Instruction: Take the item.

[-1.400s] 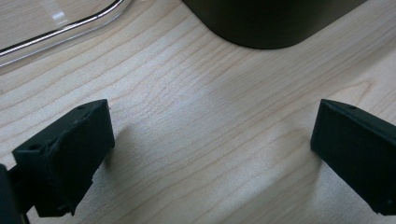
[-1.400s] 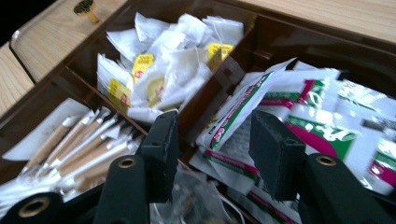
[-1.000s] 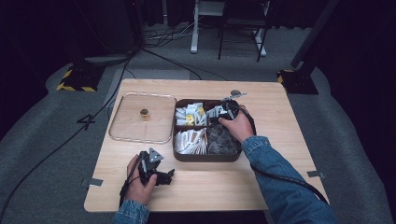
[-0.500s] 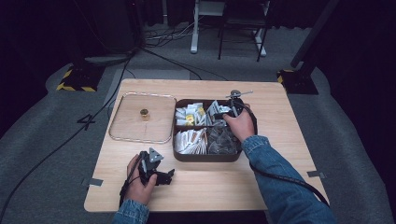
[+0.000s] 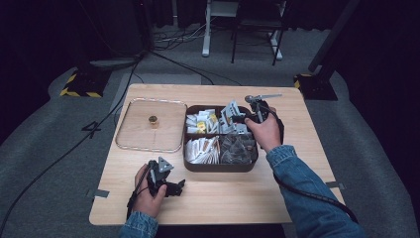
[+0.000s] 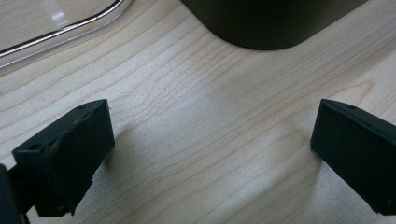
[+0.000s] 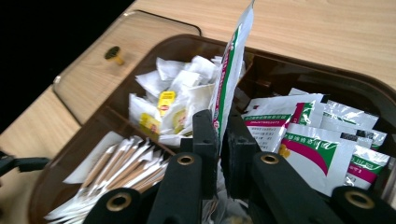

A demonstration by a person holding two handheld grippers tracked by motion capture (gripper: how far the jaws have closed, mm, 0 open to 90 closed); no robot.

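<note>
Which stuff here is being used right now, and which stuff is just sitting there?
In use:
- white and green packet, pinched upright in the right hand-held gripper
- brown box with compartments, from which the packet comes

Just sitting:
- clear lid with its small knob, flat on the table
- tea bags and paper sticks in the box
- left hand-held gripper, open over bare wood

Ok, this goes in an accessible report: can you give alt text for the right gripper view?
The right tongs are shut on a white sachet with green and red print, held upright above a brown compartment tray. The tray holds more sachets, tea bags and paper sticks.
</note>
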